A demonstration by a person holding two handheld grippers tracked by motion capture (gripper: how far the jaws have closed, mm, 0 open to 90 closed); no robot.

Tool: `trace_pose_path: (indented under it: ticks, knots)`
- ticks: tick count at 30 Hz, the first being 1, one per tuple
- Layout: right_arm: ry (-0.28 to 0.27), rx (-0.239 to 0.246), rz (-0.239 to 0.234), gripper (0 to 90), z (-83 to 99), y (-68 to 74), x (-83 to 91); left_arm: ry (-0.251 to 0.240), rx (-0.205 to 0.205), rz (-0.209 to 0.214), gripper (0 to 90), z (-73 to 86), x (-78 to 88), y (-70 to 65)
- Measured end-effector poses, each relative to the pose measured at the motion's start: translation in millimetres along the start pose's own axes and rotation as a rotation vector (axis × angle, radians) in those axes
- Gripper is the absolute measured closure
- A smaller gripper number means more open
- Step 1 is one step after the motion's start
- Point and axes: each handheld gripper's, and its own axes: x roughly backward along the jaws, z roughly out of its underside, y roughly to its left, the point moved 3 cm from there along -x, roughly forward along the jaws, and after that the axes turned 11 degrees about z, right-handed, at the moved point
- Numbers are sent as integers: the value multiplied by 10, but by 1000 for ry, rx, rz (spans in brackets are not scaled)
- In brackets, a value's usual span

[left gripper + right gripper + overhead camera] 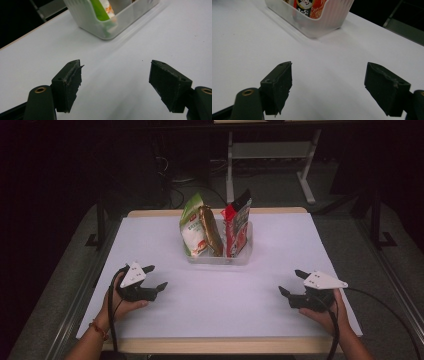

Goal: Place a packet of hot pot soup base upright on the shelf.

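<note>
Left gripper (156, 277), right gripper (292, 282): black bodies, grey triangular top plates, brass-ringed jaw holes, black cables; red wristband (98, 329) on left wrist.

White sheet (220, 295) covers the worktop (220, 346), pale wood showing along the near and far edges. Grey floor (345, 227) all around. Past the far edge: a white metal frame (270, 152) with splayed feet, and black cables (175, 195) looped on the floor. Black stand legs (377, 227) off the right edge, another off the left. Room behind is dark; light falls mainly on the worktop.
</note>
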Motion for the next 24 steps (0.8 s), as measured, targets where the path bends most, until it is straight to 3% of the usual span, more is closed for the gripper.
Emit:
trace_pose_path:
  ticks: [7,24]
  knots:
    - [-3,-6,-2,213,-12,-15,-36,16,22,-21,254,203,119,-7]
    - [15,-6,-7,209,2,-31,-181,-44,170,-124,248,634,605,82]
